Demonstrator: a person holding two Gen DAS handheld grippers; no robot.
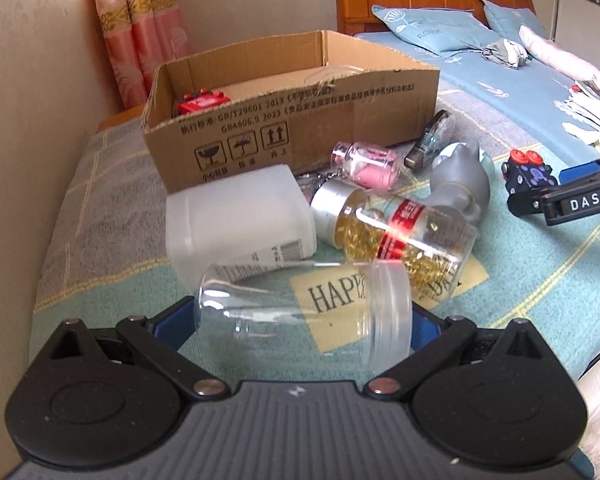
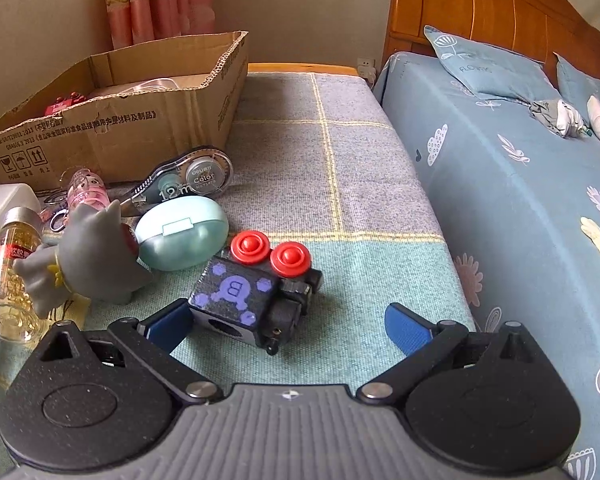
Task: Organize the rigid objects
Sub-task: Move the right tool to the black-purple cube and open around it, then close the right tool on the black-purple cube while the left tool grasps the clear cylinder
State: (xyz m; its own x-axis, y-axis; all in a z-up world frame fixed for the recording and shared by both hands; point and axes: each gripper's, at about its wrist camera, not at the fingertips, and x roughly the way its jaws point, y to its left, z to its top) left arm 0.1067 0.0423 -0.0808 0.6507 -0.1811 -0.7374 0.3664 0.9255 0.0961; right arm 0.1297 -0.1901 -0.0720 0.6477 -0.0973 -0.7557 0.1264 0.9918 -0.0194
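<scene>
- Between the blue fingers of the left hand-held gripper lies a clear jar on its side; both pads appear to touch it, though its transparency makes a firm hold hard to confirm.
- The cardboard box stands at twelve o'clock, past the white bottle and capsule bottle.
- Lift the jar level and high enough to clear that clutter before crossing the box wall.
- The right hand-held gripper is spread wide and holds nothing, its left finger beside the black toy block; centre it before closing.
</scene>
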